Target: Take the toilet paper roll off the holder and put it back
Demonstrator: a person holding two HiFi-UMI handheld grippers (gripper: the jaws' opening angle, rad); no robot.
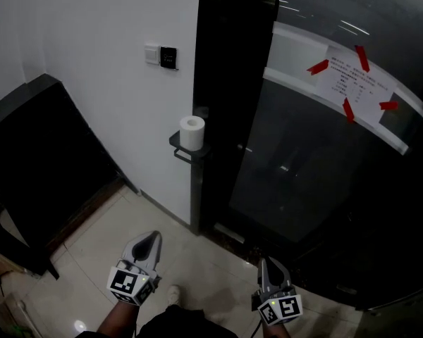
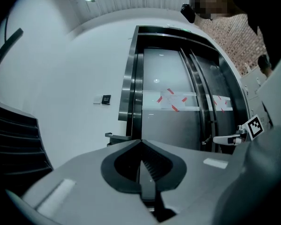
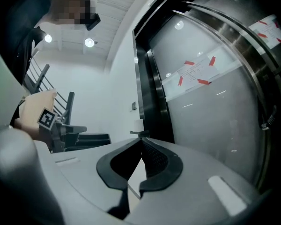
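Observation:
A white toilet paper roll (image 1: 192, 132) stands upright on a small dark holder shelf (image 1: 181, 148), fixed where the white wall meets the black door frame. Both grippers hang low over the tiled floor, well short of the holder. My left gripper (image 1: 152, 239) is shut with nothing between its jaws, and its tips (image 2: 140, 140) meet just right of the holder (image 2: 114, 136). My right gripper (image 1: 265, 263) is also shut and empty. Past its tips (image 3: 141, 138) the roll (image 3: 137, 124) shows small and far off.
A wall switch and a dark card reader (image 1: 168, 56) sit above the holder. To the right is a curved dark door with a taped paper notice (image 1: 352, 83). A dark staircase (image 1: 35, 153) fills the left. The person's shoe (image 1: 173, 294) is on the tiles between the grippers.

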